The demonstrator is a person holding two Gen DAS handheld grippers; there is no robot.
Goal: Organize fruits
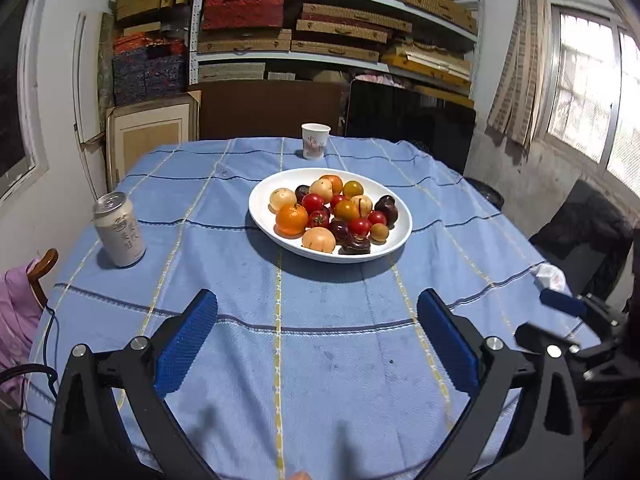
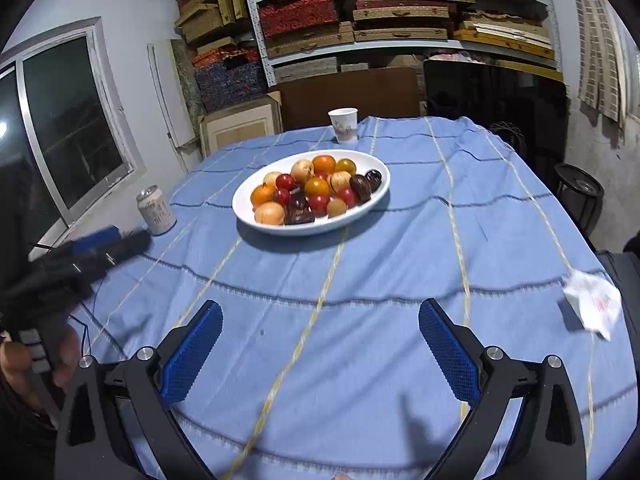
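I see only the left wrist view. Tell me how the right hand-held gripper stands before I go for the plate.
Observer: The right hand-held gripper is wide open above the blue tablecloth, with nothing between its pads.
Operator: Report what lies to its right.
Observer: A crumpled white paper lies on the cloth by the table's right edge, apart from that gripper.
Operator: Now tell me how my left one looks from there.
Observer: A bare hand holds the left hand-held gripper by its handle at the table's near-left side; its tips look blurred.
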